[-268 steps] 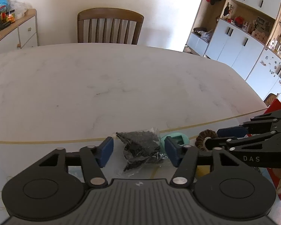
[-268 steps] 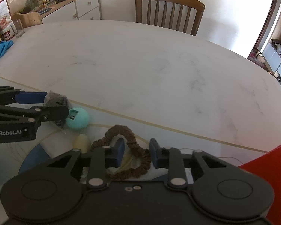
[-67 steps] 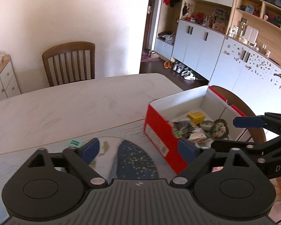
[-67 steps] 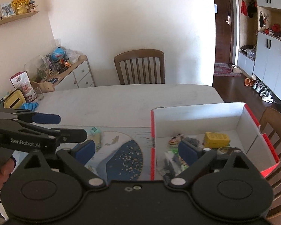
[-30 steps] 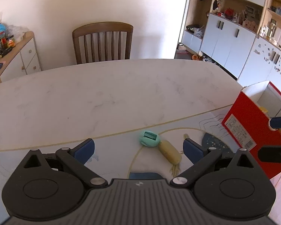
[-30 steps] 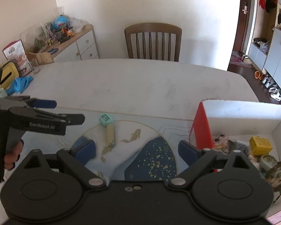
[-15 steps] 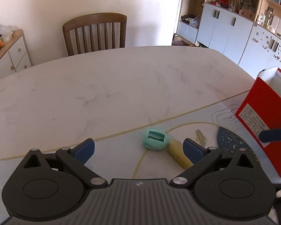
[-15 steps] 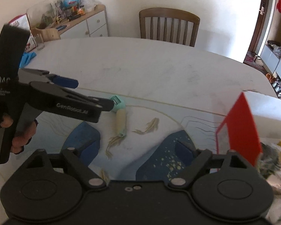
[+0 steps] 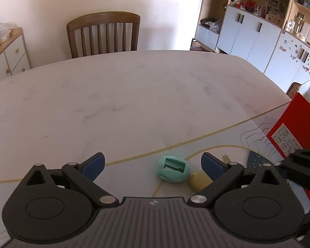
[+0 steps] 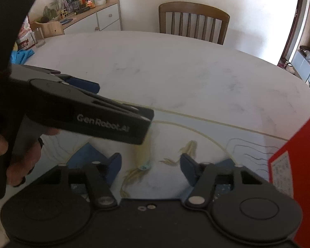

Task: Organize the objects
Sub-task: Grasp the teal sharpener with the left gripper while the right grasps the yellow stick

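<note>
A teal egg-shaped object lies on the printed mat, between my open left gripper's blue pads. A pale yellow cylinder lies touching its right side, partly behind the right pad. In the right wrist view the yellow cylinder lies just ahead of my open, empty right gripper, its far end hidden by the left gripper's body. The red cardboard box stands at the right and also shows in the right wrist view.
The white marble table stretches ahead to a wooden chair. A sideboard with clutter stands at the far left. A glass and blue cloth sit on the table's far left. White cabinets line the right wall.
Both grippers have dropped lower and closer to the teal and yellow objects. The left gripper now crosses in front of the right wrist view. Both stay open.
</note>
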Demonstrator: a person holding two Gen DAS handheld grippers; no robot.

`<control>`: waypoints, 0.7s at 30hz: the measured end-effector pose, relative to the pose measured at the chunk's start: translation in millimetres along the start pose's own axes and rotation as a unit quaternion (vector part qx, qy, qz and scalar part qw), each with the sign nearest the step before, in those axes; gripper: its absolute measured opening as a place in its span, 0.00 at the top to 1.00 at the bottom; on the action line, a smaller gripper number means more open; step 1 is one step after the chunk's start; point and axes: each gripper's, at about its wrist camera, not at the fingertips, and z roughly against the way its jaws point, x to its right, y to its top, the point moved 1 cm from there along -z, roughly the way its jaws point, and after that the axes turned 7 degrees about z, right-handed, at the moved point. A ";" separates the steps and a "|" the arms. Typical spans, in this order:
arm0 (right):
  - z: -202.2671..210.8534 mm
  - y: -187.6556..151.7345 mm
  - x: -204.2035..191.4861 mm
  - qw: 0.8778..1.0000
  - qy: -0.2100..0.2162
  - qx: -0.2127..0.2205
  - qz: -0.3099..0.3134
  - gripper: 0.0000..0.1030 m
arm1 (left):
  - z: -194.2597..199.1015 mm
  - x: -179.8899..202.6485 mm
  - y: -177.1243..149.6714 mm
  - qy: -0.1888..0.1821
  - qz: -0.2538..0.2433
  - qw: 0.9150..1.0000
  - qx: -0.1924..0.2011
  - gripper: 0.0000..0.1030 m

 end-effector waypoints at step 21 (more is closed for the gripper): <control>-9.9 -1.6 0.9 1.000 0.012 0.003 0.011 0.81 | -6.5 9.2 -6.5 -0.024 0.000 1.000 -0.010 0.44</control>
